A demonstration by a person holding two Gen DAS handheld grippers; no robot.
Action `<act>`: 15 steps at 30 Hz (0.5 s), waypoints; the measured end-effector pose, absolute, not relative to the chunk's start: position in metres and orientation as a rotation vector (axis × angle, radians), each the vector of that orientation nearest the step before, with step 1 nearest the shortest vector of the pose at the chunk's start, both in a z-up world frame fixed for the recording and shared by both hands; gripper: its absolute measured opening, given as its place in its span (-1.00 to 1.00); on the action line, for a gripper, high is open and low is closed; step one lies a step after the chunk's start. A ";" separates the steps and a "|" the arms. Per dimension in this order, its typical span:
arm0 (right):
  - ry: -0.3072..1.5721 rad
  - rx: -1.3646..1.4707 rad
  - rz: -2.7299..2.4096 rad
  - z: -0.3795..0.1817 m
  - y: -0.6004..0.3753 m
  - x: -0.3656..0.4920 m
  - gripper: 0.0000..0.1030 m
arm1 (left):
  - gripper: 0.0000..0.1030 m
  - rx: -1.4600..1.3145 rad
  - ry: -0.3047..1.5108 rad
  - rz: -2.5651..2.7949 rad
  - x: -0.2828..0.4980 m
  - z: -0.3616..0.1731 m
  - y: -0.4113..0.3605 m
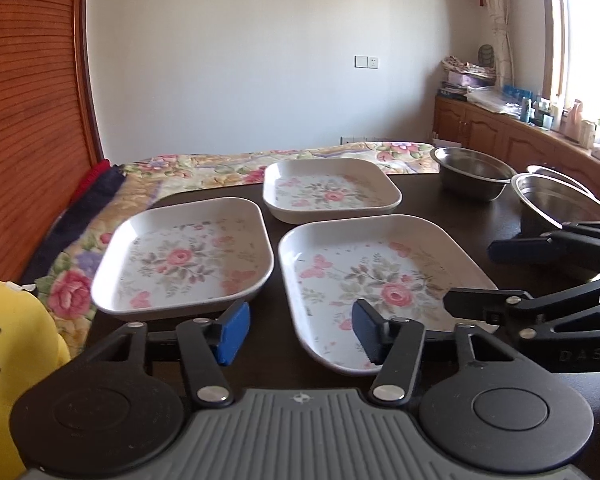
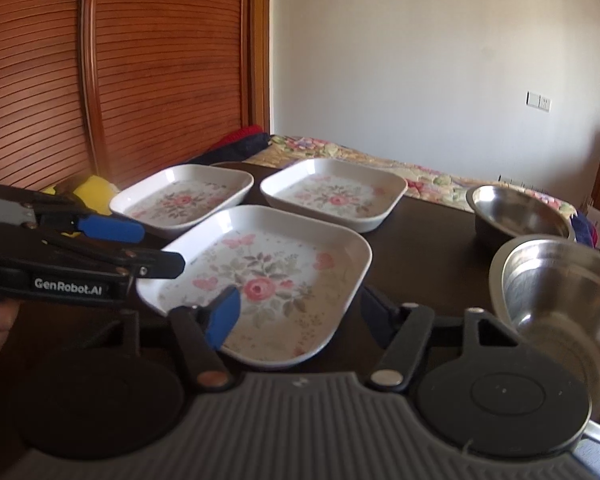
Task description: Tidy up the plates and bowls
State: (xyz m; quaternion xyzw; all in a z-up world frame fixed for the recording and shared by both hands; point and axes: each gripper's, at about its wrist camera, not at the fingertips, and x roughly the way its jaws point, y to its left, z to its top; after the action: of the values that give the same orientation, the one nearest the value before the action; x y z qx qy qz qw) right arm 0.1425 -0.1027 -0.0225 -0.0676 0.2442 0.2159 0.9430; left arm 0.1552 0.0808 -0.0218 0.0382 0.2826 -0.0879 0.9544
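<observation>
Both grippers [image 1: 298,334] [image 2: 296,316] released above dark table [image 1: 440,192]; floral plates [image 1: 184,256], quilted bed [image 1: 228,168], louvred wardrobe [image 1: 24,120].

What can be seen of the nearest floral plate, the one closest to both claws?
The nearest floral plate is a shallow, rounded-rectangle dish, white and glossy like melamine, printed with a pink rose, leaves and butterflies. It sits flat, upright and empty on the dark table. Nothing visibly grips it; the open right claw straddles its near corner.
</observation>
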 end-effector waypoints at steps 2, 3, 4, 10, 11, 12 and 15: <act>0.508 -0.136 0.442 -0.024 -0.102 0.144 0.18 | -0.06 0.068 0.582 -0.188 0.157 -0.022 0.081; 0.510 -0.138 0.440 -0.025 -0.102 0.146 0.15 | -0.09 0.063 0.585 -0.190 0.157 -0.022 0.081; 0.513 -0.137 0.438 -0.025 -0.102 0.146 0.15 | -0.15 0.059 0.590 -0.193 0.158 -0.023 0.081; 0.544 -0.098 0.438 -0.027 -0.105 0.152 0.05 | -0.29 0.040 0.614 -0.200 0.161 -0.026 0.082; 0.547 -0.094 0.438 -0.027 -0.106 0.153 0.03 | -0.30 0.041 0.615 -0.200 0.163 -0.027 0.082; 0.548 -0.094 0.437 -0.027 -0.106 0.153 0.01 | -0.30 0.038 0.617 -0.202 0.163 -0.027 0.082; 0.554 -0.096 0.428 -0.028 -0.107 0.155 -0.09 | -0.38 0.029 0.625 -0.208 0.165 -0.028 0.080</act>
State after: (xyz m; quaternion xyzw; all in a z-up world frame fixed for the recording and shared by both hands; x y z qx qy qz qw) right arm 0.1552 -0.1070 -0.0284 -0.0471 0.2715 0.2094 0.9382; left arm 0.1651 0.0802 -0.0283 0.0144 0.3067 -0.1023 0.9462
